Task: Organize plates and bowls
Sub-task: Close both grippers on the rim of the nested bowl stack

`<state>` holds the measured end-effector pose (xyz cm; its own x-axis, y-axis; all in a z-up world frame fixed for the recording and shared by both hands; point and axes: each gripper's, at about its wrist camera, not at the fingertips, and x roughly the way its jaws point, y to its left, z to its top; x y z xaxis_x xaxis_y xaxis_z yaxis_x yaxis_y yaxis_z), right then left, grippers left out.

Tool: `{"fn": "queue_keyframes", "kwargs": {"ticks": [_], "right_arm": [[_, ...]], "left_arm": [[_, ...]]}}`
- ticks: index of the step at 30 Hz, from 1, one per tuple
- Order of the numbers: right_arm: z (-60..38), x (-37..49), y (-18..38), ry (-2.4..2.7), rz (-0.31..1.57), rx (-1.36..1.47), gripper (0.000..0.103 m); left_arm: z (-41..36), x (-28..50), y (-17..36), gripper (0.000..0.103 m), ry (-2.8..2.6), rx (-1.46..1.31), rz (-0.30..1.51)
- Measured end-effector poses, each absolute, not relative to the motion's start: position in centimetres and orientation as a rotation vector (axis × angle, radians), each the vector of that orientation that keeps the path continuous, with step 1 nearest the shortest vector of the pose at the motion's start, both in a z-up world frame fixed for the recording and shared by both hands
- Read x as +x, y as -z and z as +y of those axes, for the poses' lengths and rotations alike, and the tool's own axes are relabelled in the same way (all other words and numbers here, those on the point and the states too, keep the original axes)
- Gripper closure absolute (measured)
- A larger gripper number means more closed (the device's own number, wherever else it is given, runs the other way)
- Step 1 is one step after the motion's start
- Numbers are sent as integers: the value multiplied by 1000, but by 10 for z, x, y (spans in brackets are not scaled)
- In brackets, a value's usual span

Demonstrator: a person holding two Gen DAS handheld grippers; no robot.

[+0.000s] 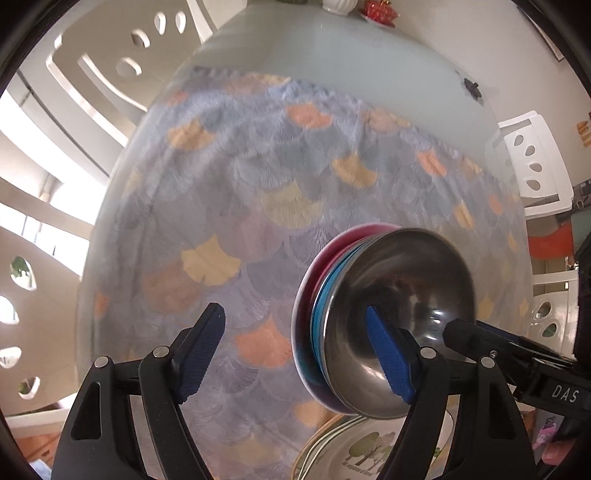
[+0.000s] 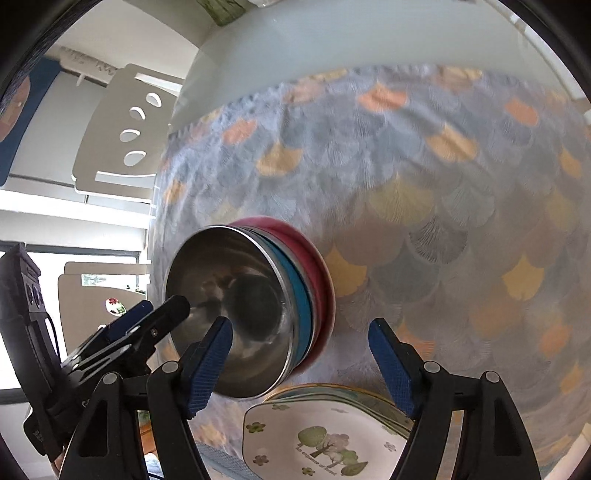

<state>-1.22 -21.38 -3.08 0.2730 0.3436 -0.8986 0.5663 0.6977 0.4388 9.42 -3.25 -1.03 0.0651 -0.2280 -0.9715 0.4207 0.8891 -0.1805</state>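
Observation:
A steel bowl sits nested on a blue bowl and a red bowl on the patterned tablecloth. The same stack shows in the right wrist view, steel bowl on top. A stack of white plates with a tree print lies near the table's front edge, also in the right wrist view. My left gripper is open, its right finger against the steel bowl. My right gripper is open, its left finger in front of the bowl. Each view shows the other gripper's tip at the bowl's rim.
The tablecloth covers most of a pale glass table. White chairs stand around it, one at the left in the right wrist view. A white vase and a red object sit at the far end.

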Motion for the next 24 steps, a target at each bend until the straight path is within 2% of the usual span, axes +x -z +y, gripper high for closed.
{"fn": "queue_keyframes", "kwargs": {"ticks": [6,9,15,17,24], "right_arm": [[-215,-4,58,140,1341,928,29],[-213,4,65,145,1350,926,29],[-214,13,81,144,1367,954,46],[-213,14,85,135,1366,967,53],[-215,9,82,132,1335,947,58]], "left_arm": [[-33,100,29,28,469,156,1449],[-35,102,36,36,469,143,1454],[-40,100,41,54,547,74,1465],[-42,98,40,64,565,63,1456],[-42,97,39,68,541,16,1451]]}}
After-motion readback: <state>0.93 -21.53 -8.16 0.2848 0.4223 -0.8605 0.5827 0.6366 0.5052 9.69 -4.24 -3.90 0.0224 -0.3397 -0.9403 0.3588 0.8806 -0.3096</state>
